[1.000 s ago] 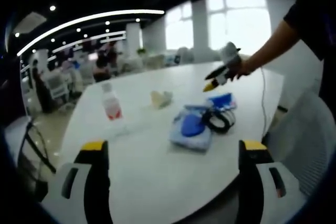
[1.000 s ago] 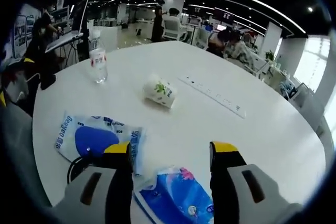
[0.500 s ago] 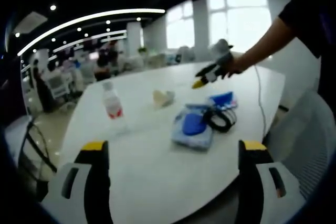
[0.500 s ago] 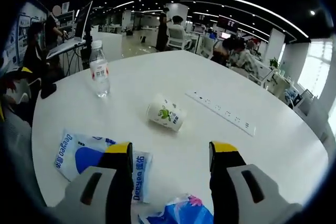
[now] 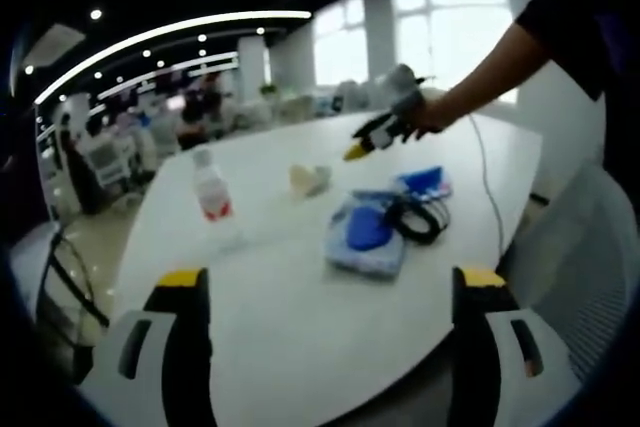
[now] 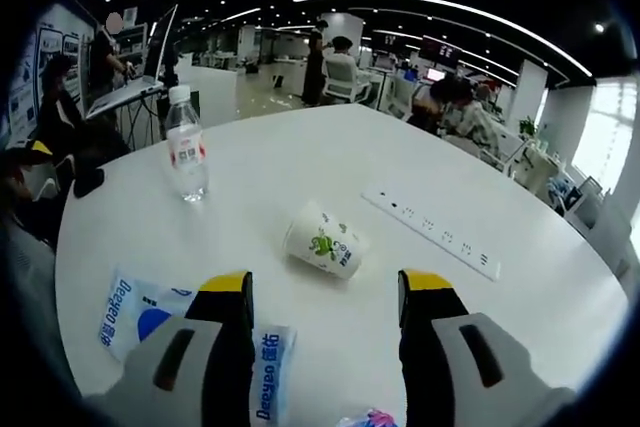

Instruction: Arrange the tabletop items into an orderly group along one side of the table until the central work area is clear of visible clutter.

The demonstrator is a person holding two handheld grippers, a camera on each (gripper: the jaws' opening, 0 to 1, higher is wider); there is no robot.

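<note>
Right gripper (image 6: pixel 325 297) nearer toppled paper cup (image 6: pixel 325 241), both grippers agape, bottle (image 6: pixel 186 155) upright.

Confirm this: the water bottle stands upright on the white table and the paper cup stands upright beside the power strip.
One error: the paper cup lies on its side, as the right gripper view shows. The water bottle does stand upright on the white table, and the cup is near the power strip.
</note>
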